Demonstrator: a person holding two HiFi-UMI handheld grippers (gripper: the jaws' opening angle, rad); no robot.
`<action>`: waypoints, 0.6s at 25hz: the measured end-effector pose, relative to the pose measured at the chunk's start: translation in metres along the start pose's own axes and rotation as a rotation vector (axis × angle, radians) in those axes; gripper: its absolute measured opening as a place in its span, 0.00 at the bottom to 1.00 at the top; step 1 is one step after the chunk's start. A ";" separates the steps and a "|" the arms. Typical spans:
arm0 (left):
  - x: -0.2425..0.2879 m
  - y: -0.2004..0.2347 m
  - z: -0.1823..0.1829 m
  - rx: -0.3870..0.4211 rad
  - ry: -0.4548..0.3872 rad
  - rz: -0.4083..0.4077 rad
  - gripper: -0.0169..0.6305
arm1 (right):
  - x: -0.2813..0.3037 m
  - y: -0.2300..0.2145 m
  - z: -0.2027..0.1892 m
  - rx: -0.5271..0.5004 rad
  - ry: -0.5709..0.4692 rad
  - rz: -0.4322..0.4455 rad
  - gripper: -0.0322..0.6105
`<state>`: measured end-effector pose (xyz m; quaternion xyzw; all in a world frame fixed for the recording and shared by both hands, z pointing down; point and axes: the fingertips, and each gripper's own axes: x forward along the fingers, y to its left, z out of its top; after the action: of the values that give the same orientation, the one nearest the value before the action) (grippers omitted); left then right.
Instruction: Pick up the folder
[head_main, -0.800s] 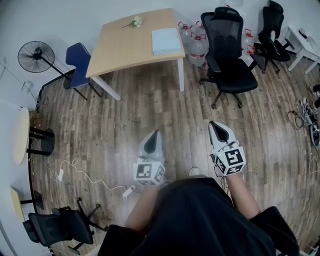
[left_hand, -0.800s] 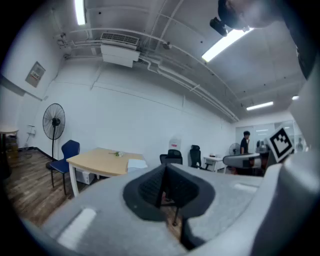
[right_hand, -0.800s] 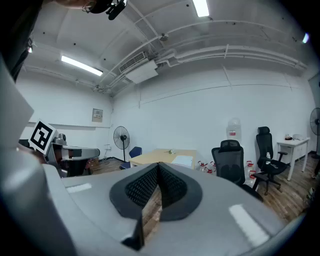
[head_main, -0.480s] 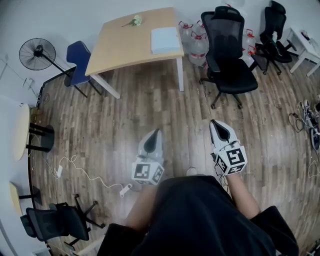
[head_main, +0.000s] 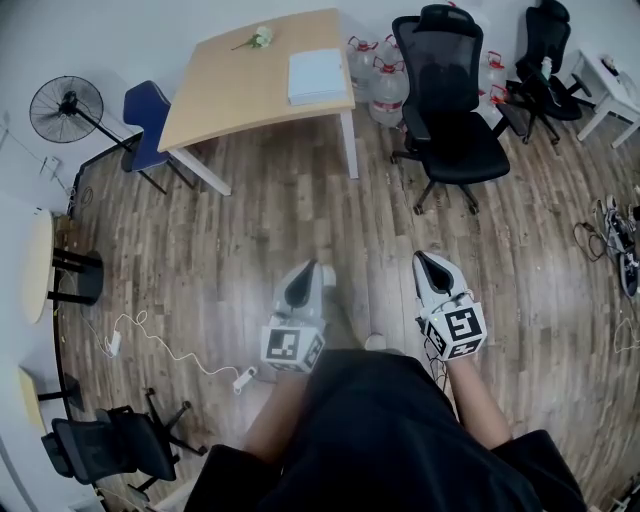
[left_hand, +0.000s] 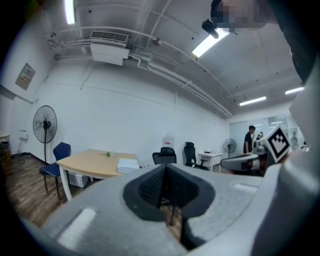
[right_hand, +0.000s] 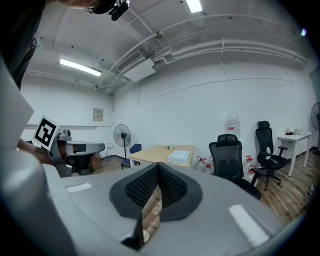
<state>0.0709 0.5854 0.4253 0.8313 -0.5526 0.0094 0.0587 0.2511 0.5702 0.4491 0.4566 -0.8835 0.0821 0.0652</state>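
- Both grippers were out in front of the person, low over the wood floor (head_main: 300, 210), side by side and not touching each other.
- The left gripper (head_main: 316, 268) had its jaws pressed all the way together. Its own view showed the dark pads meeting in one thin line, with nothing caught between them.
- Same deal with the right gripper (head_main: 421, 258): jaws fully closed and empty, tipped a little toward the floor.
- The folder (head_main: 316, 76), a pale blue one, was lying flat on the wooden table (head_main: 230, 95), over by the table's right end as the head view showed it. It was well apart from both grippers, with open floor in between.
- A little flower (head_main: 260, 38) sat at the table's far edge, apart from the folder.
- A black office chair (head_main: 450, 110) stood just right of the table, with some water jugs (head_main: 385, 92) behind it by the wall.
- A blue chair (head_main: 148, 115) and a standing fan (head_main: 66, 108) were off the table's left end.
- A white cable (head_main: 170, 352) trailed across the floor to the left of the left gripper.
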 end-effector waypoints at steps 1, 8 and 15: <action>0.006 0.001 -0.002 -0.003 0.002 -0.003 0.03 | 0.002 -0.006 -0.004 0.006 0.007 -0.017 0.05; 0.070 0.034 -0.010 -0.035 0.012 -0.025 0.03 | 0.048 -0.033 -0.010 -0.010 0.043 -0.042 0.05; 0.145 0.100 0.007 -0.057 0.007 -0.024 0.03 | 0.140 -0.083 0.023 -0.017 0.053 -0.078 0.05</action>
<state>0.0354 0.4136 0.4382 0.8358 -0.5425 -0.0042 0.0846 0.2378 0.4063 0.4605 0.4876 -0.8637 0.0840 0.0958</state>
